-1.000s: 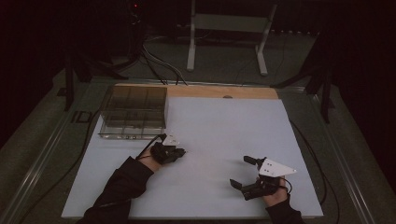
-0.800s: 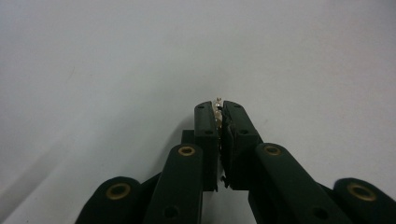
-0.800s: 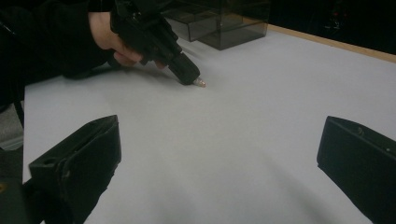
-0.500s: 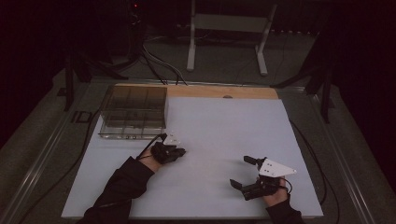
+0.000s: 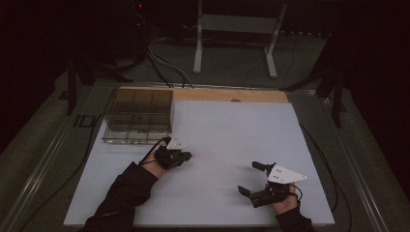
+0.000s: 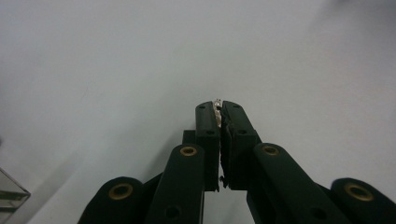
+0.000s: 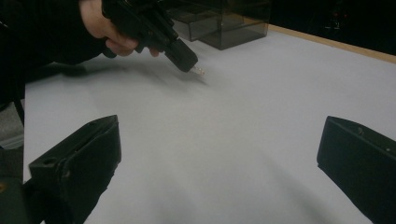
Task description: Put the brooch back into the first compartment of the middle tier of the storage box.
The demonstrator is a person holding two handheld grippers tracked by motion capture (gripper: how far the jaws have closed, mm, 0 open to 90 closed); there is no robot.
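My left gripper (image 5: 185,155) hovers low over the white table (image 5: 232,130), just in front of the clear box, and points right. Its jaws are shut on a small silvery piece (image 6: 217,107) that sticks out at the tips. From the right gripper view, that left gripper (image 7: 187,59) slants down toward the table with the small silvery piece (image 7: 199,71) at its tip. My right gripper (image 5: 248,177) rests near the front right of the table, open wide with nothing between its black fingers (image 7: 79,158).
A clear compartment box (image 5: 138,116) stands at the table's back left, and its corner (image 6: 9,193) shows in the left gripper view. A wooden strip (image 5: 227,95) borders the far edge. Cables and a white stand (image 5: 237,38) lie beyond on the dark floor.
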